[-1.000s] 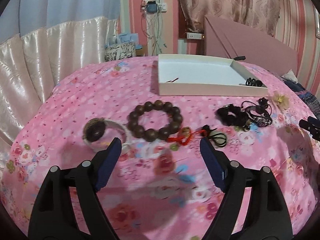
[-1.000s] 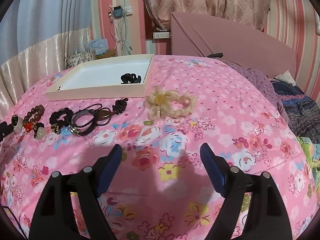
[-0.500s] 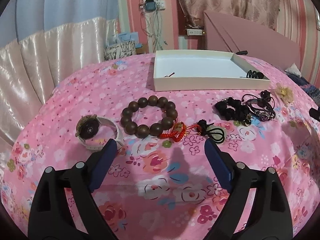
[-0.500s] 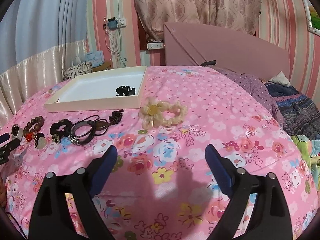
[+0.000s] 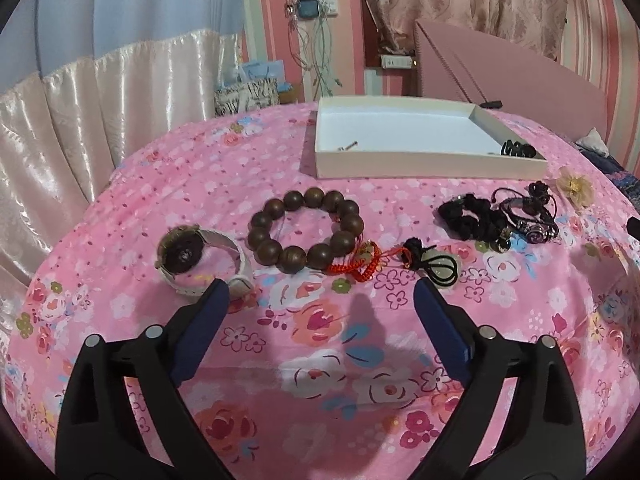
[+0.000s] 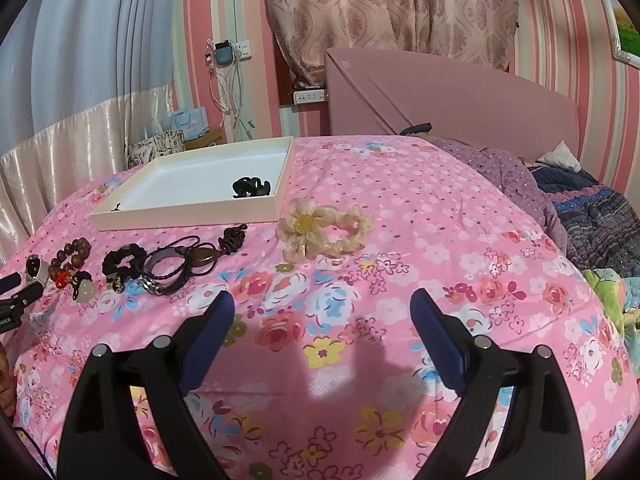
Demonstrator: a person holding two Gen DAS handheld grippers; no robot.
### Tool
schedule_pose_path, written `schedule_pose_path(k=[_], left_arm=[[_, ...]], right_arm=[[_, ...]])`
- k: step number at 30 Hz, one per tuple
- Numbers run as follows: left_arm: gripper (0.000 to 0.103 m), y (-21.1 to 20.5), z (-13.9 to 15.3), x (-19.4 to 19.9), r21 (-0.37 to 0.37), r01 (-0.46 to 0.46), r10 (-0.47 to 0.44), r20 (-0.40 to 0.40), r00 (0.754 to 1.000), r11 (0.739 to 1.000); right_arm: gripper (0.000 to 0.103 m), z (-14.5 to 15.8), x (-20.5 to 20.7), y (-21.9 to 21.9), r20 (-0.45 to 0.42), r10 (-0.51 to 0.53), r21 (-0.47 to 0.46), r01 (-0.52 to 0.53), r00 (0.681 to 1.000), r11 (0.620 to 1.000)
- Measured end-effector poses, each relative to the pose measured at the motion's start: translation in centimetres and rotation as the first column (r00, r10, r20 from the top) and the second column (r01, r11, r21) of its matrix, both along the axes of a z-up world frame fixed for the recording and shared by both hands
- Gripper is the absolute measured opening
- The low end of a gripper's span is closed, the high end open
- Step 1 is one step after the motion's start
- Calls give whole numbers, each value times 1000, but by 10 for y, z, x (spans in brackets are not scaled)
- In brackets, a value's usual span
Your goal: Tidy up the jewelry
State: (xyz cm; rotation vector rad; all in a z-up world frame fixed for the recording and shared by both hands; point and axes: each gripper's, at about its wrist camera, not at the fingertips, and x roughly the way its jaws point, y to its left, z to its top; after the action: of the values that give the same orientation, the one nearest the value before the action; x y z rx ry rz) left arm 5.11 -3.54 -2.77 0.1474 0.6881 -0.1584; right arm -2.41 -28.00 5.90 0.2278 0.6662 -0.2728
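Lying ahead of left gripper (image 5: 320, 292) — wooden bead bracelet (image 5: 306, 235), untouched.

Left gripper (image 5: 320, 300): two matte black plastic arms, angular, widening toward camera, each with long slot cut-out. Fingers (image 5: 200, 332) faced with dark blue flat pads, rounded tips. Two round silver screw heads on each arm, near pad base.

Right gripper (image 6: 322, 308): same build; black slotted arms, dark blue pads on fingers (image 6: 434, 336), paired silver screws each side.

In right wrist view, left gripper's edge shows at far left: black body, blue tip, small white lettering, unreadable.
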Motion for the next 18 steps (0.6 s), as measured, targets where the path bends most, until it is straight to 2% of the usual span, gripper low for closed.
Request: schedule_pose_path(k=[7, 18], left_arm=[[93, 1, 0, -1, -5, -9, 9, 8, 1000, 1000], [93, 2, 1, -2, 1, -13, 13, 13, 1000, 1000]], right_arm=[[90, -3, 3, -3, -20, 0, 30, 0, 1000, 1000], [90, 2, -4, -2, 21, -9, 22, 8, 1000, 1000]])
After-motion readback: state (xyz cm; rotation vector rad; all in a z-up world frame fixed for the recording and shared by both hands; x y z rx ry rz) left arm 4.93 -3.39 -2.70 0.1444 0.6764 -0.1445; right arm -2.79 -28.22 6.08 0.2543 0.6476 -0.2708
